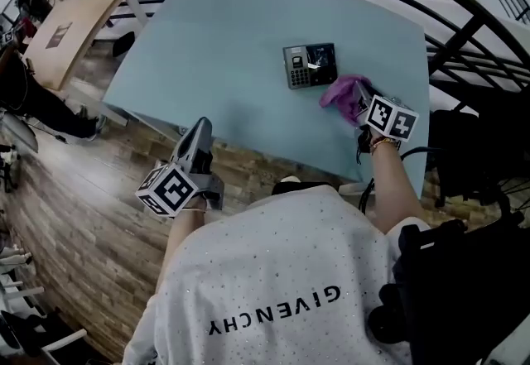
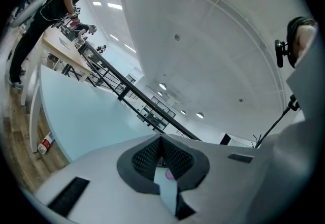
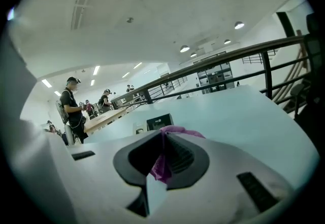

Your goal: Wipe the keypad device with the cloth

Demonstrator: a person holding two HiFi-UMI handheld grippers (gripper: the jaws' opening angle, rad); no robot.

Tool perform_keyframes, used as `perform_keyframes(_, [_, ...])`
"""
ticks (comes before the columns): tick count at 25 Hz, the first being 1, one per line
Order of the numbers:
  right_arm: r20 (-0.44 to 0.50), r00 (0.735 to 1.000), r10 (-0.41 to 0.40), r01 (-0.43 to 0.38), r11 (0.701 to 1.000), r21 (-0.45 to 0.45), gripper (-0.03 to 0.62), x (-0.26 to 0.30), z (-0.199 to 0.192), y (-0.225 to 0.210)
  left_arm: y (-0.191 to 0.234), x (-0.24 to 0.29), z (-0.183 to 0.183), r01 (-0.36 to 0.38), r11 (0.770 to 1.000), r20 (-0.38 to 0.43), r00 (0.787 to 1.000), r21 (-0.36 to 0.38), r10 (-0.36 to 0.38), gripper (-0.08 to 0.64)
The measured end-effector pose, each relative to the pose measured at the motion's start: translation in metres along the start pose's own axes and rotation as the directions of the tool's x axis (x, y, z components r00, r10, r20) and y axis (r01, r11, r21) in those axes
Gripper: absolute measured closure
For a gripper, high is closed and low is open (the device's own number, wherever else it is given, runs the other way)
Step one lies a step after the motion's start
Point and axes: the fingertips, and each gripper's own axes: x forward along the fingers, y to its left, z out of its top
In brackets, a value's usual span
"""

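Pale blue table carries the keypad device unsteadied, just beside the purple cloth pinched in my right claw, while my left claw hangs clenched and empty at the near edge, so a hard wipe could shove the device away

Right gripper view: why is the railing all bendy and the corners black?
Right gripper view: the wide-angle lens bows the railing and blacks out the corners; the cloth up close looks soft. Head view: the table edges curve likewise.
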Motion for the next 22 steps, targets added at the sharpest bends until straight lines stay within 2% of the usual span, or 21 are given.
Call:
perform_keyframes(3, [-0.002,0.999,-0.033,0.033,0.998,0.058,0.566,0.000,-0.003,-0.006,0.007,-0.009,0.003,-0.029,1.000,0.014,0.999,-0.001,0.029,0.560])
perform_keyframes(6, [0.002,1.000,-0.030,0.030,0.995,0.098,0.566,0.005,-0.004,-0.005,0.013,-0.007,-0.005,-0.091,0.989,-0.026,0.995,0.121,0.095,0.560])
perform_keyframes(8, [0.012,1.000,-0.007,0.006,0.996,0.084,0.566,0.007,0.001,-0.004,0.008,0.002,-0.018,-0.083,0.980,-0.073,0.993,0.182,0.097,0.560])
perform_keyframes(9, [0.016,1.000,0.017,-0.019,0.997,0.072,0.566,0.008,0.004,-0.002,0.006,0.007,-0.025,-0.071,0.980,-0.095,0.991,0.185,0.089,0.560])
perform_keyframes(12, [0.009,0.991,0.132,-0.132,0.991,0.033,0.566,0.010,0.013,0.006,0.002,0.018,-0.045,-0.063,0.989,-0.125,0.989,0.130,0.080,0.560])
perform_keyframes(15, [-0.032,0.977,0.213,-0.213,0.977,-0.003,0.566,0.019,0.017,0.017,0.003,0.023,-0.054,-0.100,0.990,-0.115,0.987,0.099,0.112,0.560])
perform_keyframes(22, [-0.102,0.965,0.240,-0.247,0.967,-0.064,0.568,0.068,0.007,0.025,0.010,0.024,-0.068,-0.186,0.980,-0.122,0.974,0.063,0.193,0.560])
